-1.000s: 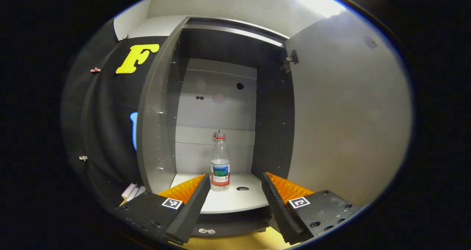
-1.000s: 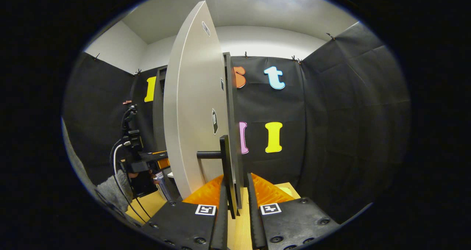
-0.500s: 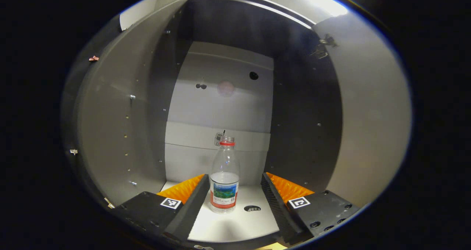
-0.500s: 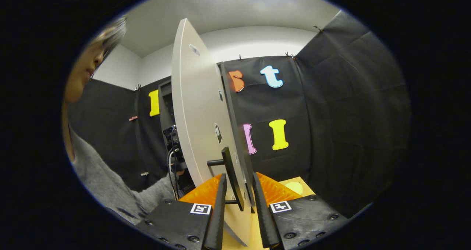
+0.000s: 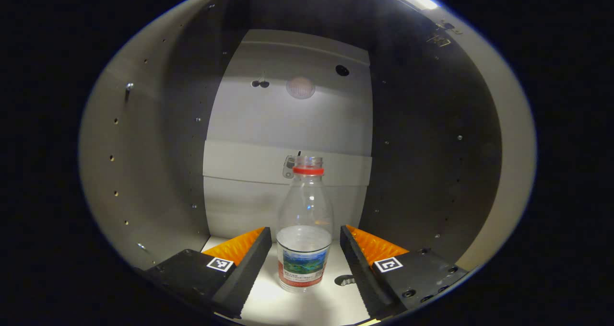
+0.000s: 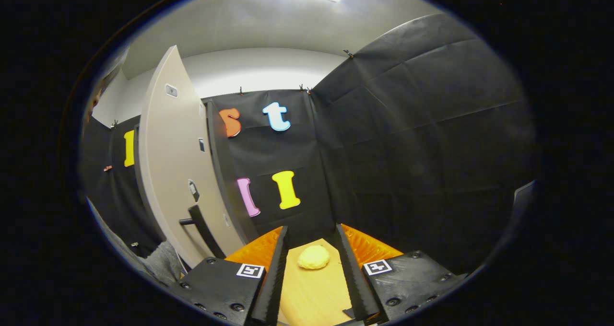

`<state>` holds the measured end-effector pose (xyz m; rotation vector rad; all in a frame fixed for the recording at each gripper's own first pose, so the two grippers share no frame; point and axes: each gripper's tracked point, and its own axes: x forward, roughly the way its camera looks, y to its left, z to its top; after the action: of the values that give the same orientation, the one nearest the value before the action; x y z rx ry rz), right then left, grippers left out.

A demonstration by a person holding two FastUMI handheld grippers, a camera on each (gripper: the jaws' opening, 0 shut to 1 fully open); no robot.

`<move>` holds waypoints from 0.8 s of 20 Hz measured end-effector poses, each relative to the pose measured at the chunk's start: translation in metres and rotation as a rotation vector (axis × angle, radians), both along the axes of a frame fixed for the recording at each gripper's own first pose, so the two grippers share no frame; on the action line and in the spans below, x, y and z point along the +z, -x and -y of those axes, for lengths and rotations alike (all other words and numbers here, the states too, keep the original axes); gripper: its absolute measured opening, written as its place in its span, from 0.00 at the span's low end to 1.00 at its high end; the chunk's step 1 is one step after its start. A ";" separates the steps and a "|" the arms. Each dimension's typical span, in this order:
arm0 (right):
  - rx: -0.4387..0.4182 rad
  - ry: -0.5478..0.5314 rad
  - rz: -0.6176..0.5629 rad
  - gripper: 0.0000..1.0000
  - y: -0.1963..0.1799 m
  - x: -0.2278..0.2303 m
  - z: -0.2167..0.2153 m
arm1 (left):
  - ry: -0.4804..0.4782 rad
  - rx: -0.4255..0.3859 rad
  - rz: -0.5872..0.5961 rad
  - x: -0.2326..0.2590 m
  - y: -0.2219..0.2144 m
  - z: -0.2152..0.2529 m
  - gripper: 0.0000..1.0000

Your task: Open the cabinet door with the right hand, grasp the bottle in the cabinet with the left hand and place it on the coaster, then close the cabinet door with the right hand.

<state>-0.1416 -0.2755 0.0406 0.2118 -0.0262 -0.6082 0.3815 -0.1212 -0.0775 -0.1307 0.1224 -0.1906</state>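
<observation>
Left gripper view. The cabinet (image 5: 144,163) interior is seen from within its opening: a pale left side wall with rows of small holes occupies the left of the frame, a light back panel (image 5: 288,124) the centre, a dark right side wall the right. A round mark and small holes are noted in the upper centre of the back panel. The left gripper (image 5: 303,249) is shown at the bottom centre, its fingers spread wide. The bottle (image 5: 304,235) is placed upright on the white shelf (image 5: 268,307), between the two fingers, with a gap visible on each side; nothing is gripped. The bottle is clear, with a red ring at the neck and a printed label around its lower part. A small dark hole is seen in the shelf just right of the bottle.

Right gripper view. A grey sleeve (image 6: 160,266) is seen at the lower left edge. The cabinet door (image 6: 177,172) is shown in the left half, swung open and seen nearly edge-on, its dark bar handle (image 6: 201,227) at the lower left. The right gripper (image 6: 312,249) is shown at the bottom centre, fingers parted and holding nothing, apart from the handle. The wooden table (image 6: 312,292) is seen between the fingers, with the yellow coaster (image 6: 313,257) lying on it, bottom centre.
</observation>
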 end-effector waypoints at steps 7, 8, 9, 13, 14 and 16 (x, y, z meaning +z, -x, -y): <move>-0.027 -0.018 0.028 0.61 -0.008 0.005 0.019 | -0.002 0.013 -0.047 -0.017 -0.036 0.002 0.91; -0.027 -0.019 0.025 0.61 -0.008 0.005 0.019 | -0.019 0.009 -0.046 -0.017 -0.039 0.003 0.91; -0.023 -0.019 0.022 0.61 -0.009 0.004 0.018 | -0.028 0.010 -0.045 -0.019 -0.042 0.004 0.86; -0.004 -0.009 0.012 0.61 -0.011 0.005 0.008 | -0.032 -0.070 -0.015 0.002 -0.007 0.013 0.76; 0.004 -0.007 0.014 0.61 -0.011 0.006 0.002 | -0.042 -0.080 0.005 0.011 0.005 0.010 0.75; 0.013 0.005 0.018 0.61 -0.009 0.008 -0.008 | -0.030 -0.109 0.038 0.030 0.044 0.006 0.76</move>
<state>-0.1324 -0.2672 0.0483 0.2128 -0.0434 -0.5931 0.3372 -0.1275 -0.0473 -0.0905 0.0948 -0.2994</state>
